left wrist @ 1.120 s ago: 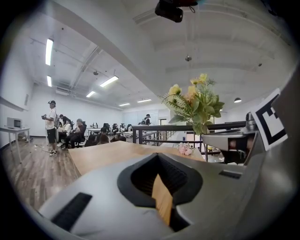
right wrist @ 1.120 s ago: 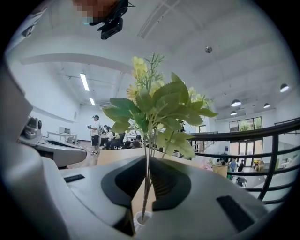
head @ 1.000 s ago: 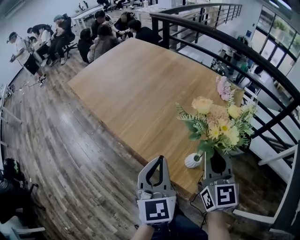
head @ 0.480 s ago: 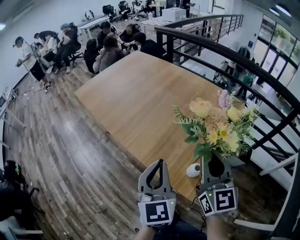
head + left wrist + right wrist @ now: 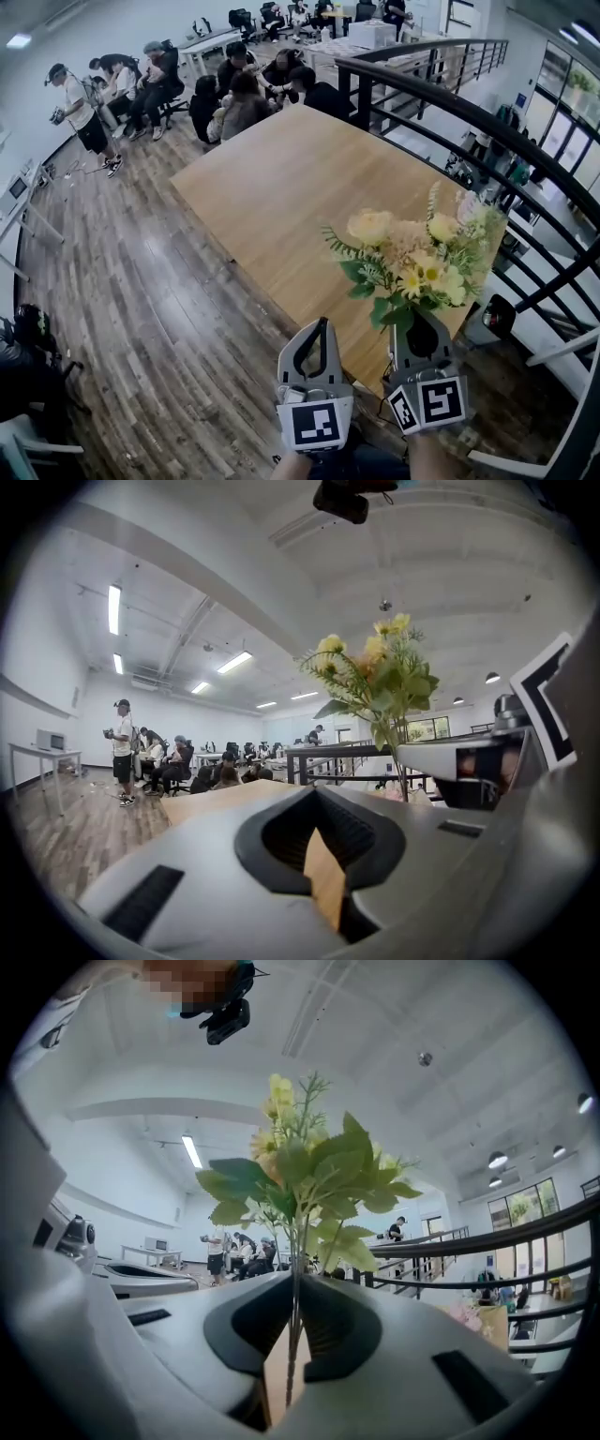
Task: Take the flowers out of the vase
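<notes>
A bouquet of yellow and peach flowers with green leaves stands up out of my right gripper, over the near right corner of the wooden table. In the right gripper view its thin stems run down through the narrow gap between the jaws, which are closing on them. The leaves spread just above. My left gripper hangs beside it on the left, shut and holding nothing, its tips met. The bouquet shows to its right. No vase is in view.
A black metal railing curves along the table's far and right sides, with a drop beyond it. Several seated people cluster at the table's far end and one person stands on the wood floor at the left.
Both grippers have risen. The bouquet went up and left with the right gripper. The small white vase seen earlier by the table's near edge has dropped out of view.
</notes>
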Demonstrator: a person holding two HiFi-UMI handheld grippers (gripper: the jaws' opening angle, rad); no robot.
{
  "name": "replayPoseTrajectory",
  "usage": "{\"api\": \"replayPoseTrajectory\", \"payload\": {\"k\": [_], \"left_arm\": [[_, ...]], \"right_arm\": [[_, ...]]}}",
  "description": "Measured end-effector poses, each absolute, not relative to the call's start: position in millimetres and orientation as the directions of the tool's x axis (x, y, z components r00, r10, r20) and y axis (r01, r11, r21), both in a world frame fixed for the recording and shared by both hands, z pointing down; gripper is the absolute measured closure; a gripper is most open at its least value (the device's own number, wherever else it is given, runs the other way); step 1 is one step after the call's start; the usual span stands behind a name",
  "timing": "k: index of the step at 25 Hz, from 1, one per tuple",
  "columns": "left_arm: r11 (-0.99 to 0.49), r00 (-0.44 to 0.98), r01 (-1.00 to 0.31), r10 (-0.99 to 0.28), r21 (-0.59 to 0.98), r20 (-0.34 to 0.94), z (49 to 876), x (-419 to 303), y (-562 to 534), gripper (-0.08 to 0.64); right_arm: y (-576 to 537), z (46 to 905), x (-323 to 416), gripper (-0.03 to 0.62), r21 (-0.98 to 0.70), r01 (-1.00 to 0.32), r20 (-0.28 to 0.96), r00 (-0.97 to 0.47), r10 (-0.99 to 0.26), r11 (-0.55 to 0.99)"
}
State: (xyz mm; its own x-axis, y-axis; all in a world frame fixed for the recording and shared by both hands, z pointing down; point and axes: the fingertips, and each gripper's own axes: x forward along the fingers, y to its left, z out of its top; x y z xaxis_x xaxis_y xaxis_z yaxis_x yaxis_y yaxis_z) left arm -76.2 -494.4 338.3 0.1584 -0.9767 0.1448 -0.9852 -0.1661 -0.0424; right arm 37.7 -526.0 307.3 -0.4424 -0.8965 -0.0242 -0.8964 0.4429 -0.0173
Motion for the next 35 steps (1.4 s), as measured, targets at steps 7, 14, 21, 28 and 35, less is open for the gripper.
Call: {"api": "replayPoseTrajectory", "payload": {"k": [7,14,21,28,35], "left_arm": [[-0.125,0.120,-0.992,-0.980,-0.022,0.157,354.8,-108.6,-502.3,0.528],[-0.136,0.128,-0.990,-0.976,-0.034,0.179,369.2,-105.5,-516.8,0.528],[-0.156,0.147,-0.987,-0.966,-0.026,0.213,376.6,-89.7,-524.3,0.528],[-0.140,0.133,-0.990,-0.964,-0.018,0.229,381.5,-98.2,-528.4,0.528],[-0.134,0.127,-0.991,-0.963,-0.012,0.237,388.4,-102.2,-526.5,0.528]], "right_arm": [[-538.5,336.4,20.9,0.565,-0.054,-0.896,0.016,-0.442,-0.897,0.441],[-547.4,345.8,10.1,0.565,-0.085,-0.890,0.040,-0.452,-0.891,0.447],[-548.1,364.0,3.8,0.565,-0.102,-0.878,0.082,-0.475,-0.876,0.467],[-551.7,373.2,2.0,0.565,-0.110,-0.880,0.106,-0.472,-0.875,0.462],[-549.6,380.5,2.4,0.566,-0.129,-0.882,0.114,-0.467,-0.877,0.452]]}}
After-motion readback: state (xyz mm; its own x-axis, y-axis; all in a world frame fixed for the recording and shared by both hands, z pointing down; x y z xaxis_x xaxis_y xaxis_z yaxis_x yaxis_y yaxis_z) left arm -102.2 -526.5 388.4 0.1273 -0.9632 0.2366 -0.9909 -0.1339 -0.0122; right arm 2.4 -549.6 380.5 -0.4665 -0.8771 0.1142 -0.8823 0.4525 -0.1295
